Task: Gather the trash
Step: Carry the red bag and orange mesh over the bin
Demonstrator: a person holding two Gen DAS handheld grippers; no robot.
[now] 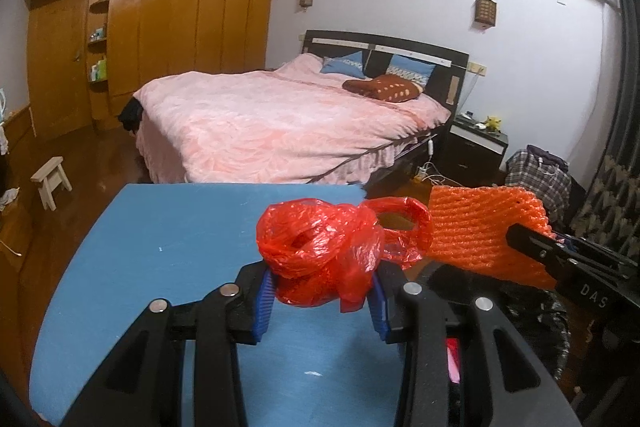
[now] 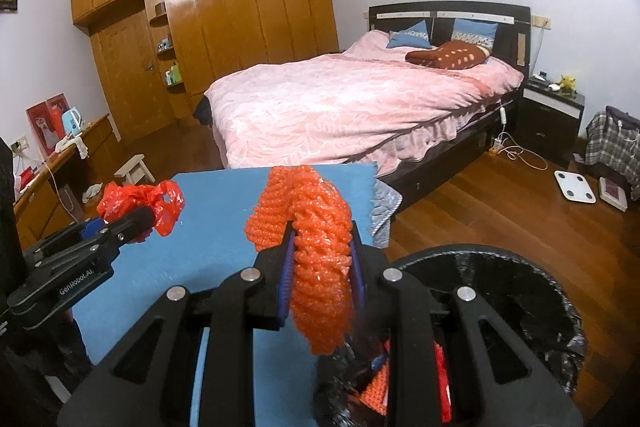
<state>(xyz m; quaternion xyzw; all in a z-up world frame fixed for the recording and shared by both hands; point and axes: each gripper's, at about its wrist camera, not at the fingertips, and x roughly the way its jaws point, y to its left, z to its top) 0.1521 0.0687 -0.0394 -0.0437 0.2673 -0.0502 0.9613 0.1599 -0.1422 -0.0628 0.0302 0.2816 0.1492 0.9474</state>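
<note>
Both grippers have their hands full here. The left gripper (image 1: 322, 291) is partly closed with its blue pads pressing into a crumpled red bag (image 1: 320, 251), which bulges up out of the jaws with a loop handle poking off to the right. It's held up over the blue table (image 1: 168, 251), not resting on it.

The right gripper (image 2: 320, 267) is squeezed much tighter, nearly closed, on an orange foam net (image 2: 308, 227). The net is folded over the top of the jaws and a strip of it hangs down below them.

The two sit side by side, near each other but not touching. In the right wrist view a black-lined bin (image 2: 500, 291) sits just right of the table, below the gripper. Behind it all there's a bed (image 2: 360, 107) with a pink cover.
</note>
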